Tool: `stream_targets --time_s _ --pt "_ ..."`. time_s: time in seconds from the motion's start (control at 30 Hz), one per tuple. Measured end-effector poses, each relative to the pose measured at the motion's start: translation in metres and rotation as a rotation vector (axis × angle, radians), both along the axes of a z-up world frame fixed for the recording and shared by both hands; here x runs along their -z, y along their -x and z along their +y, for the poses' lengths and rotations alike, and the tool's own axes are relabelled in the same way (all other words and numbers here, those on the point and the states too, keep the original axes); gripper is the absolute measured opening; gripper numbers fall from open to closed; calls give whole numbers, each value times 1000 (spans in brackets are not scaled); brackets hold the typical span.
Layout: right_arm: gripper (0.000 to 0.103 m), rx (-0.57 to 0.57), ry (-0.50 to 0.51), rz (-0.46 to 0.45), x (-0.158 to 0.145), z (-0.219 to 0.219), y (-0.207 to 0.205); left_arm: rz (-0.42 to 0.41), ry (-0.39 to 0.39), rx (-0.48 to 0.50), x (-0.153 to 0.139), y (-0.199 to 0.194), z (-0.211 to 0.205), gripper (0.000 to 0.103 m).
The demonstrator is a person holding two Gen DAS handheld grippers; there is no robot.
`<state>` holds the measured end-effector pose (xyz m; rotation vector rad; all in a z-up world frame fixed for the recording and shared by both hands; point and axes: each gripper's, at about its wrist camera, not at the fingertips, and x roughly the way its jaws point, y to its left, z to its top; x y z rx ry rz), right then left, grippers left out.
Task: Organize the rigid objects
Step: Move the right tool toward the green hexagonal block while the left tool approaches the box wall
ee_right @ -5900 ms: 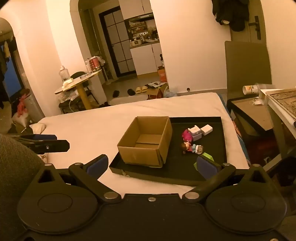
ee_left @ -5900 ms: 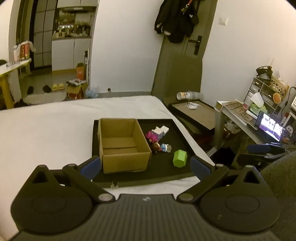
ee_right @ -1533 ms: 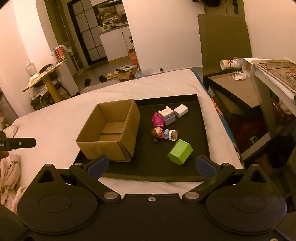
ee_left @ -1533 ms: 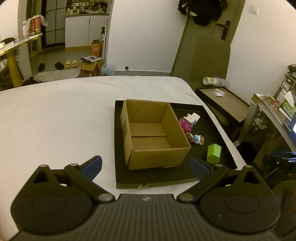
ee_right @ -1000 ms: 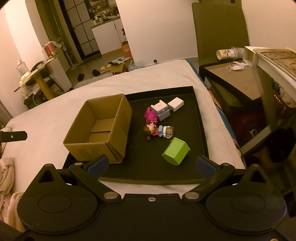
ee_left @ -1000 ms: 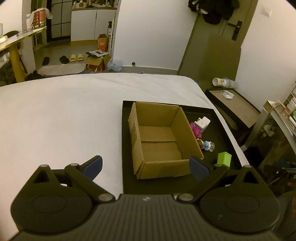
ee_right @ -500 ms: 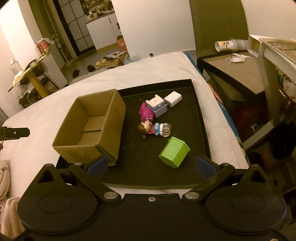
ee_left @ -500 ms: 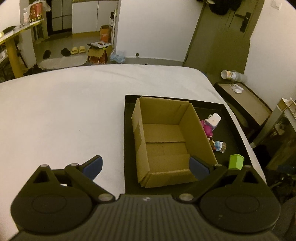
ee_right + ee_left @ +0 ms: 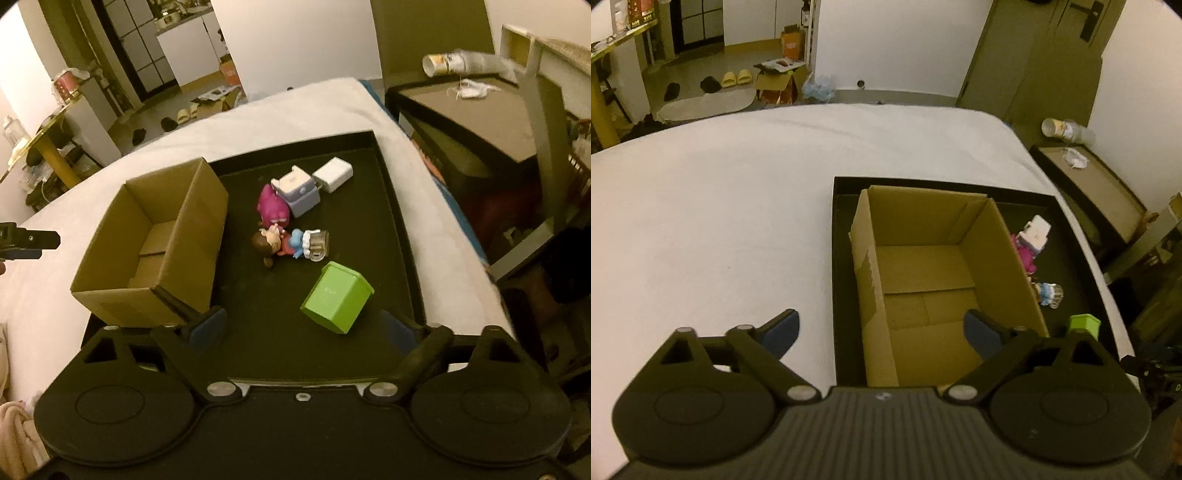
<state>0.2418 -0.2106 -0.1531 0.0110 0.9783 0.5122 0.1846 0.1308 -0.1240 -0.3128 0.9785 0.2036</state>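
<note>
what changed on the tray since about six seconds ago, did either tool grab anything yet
Both tools have come in closer and lower over the black tray: the left tool over the cardboard box, the right tool toward the green box. Both tools' jaws are closing, with nothing gripped. The cardboard box, green box, doll, pink toy and white pieces lie where they were; nothing is in the cardboard box.

A white bed sheet [image 9: 720, 206] fills the middle of the frame. Upper left, a tiled floor [image 9: 701, 74] holds yellow slippers [image 9: 737, 78]. Upper right stands an olive-green door [image 9: 1045, 62] beside a white wall [image 9: 886, 40].
</note>
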Motion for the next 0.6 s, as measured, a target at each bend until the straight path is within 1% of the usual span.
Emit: stream_targets --time_s 0.1,0.17,0.3,0.33,0.47,0.6 --pt "76 16 -1 22 8 4 -7 17 36 -25 8 -7 6 82" --pt "75 25 -2 28 12 7 -11 22 52 -29 13 -10 9 79" --pt "75 32 1 41 17 12 -18 49 101 -52 23 -19 12 70" --pt "75 33 1 43 19 13 -20 55 108 -55 25 -20 12 70" --pt "75 37 1 50 25 14 -25 90 136 -60 34 -30 10 62" --pt "75 43 2 65 31 12 -29 121 137 -72 41 -38 7 58"
